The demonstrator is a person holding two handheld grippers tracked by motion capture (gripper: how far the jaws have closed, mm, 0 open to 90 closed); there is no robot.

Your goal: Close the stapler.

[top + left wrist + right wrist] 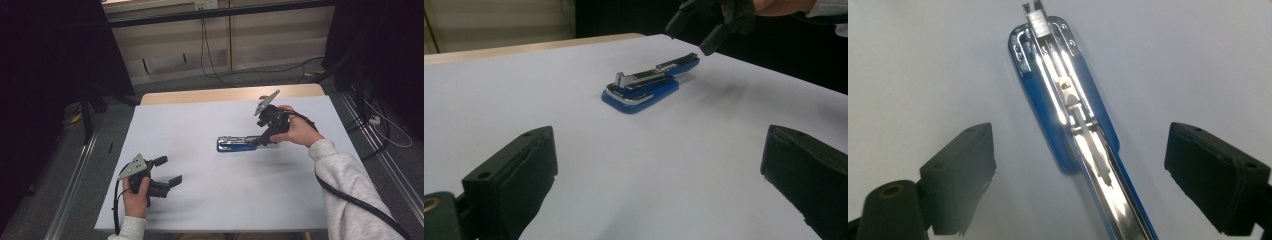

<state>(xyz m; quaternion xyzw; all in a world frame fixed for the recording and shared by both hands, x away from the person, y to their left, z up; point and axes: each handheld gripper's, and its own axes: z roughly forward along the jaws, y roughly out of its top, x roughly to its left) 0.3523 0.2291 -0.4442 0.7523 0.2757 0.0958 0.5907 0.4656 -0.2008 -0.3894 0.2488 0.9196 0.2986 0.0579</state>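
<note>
High view: overhead, facing forward. Gripper views: low and close, both sharing the stapler [237, 143] with it.

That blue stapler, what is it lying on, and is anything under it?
The blue stapler lies opened up on the white tabletop, its metal staple channel showing. Whatever might be beneath its base is covered and cannot be seen.

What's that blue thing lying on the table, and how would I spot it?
On the white table, look right of the middle, just under the right gripper with its open jaws. There lies a blue stapler, swung open with its shiny metal track bared, the one coloured thing on the sheet.
</note>
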